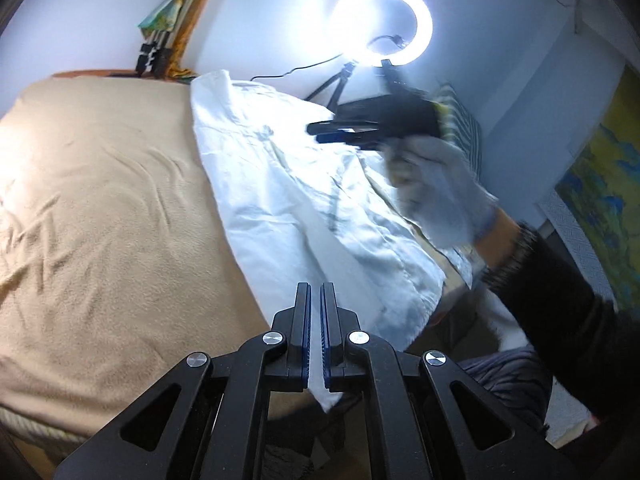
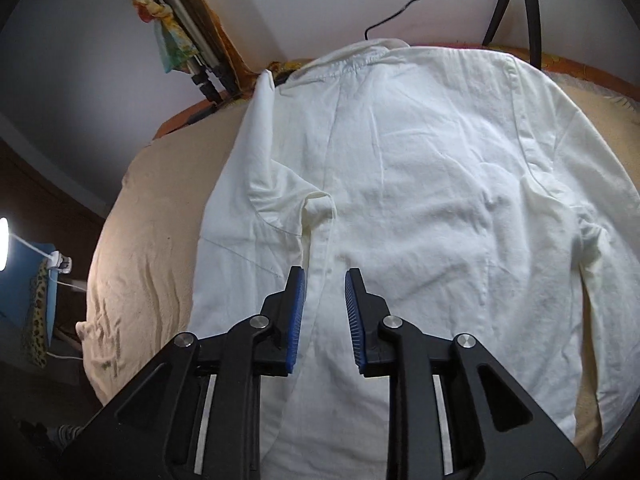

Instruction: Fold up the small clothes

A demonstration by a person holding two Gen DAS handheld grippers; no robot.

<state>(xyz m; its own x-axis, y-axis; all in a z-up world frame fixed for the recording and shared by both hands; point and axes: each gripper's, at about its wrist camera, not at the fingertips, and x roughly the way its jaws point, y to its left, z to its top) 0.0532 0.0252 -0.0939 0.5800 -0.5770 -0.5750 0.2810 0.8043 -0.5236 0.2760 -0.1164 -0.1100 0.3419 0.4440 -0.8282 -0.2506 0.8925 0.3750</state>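
White shirt [image 2: 400, 200] lies back-up on the beige blanket [image 2: 144, 232], collar at its far edge. Left gripper [image 1: 316, 296], jaws nearly closed, pinches the shirt's near hem corner. Right gripper [image 2: 325, 280] hovers above the hem, jaws partly apart and empty. Judged step: folding one side inward. Keep the pinched hem taut and low, so the crease runs straight toward the collar.

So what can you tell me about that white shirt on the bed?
The white shirt looks like thin, wrinkly cotton. It lies spread back-side up on the beige blanket, collar toward the wall, with one sleeve folded in over the body. The left tool is shut on its hem edge. The right tool is open above the shirt and grips nothing.
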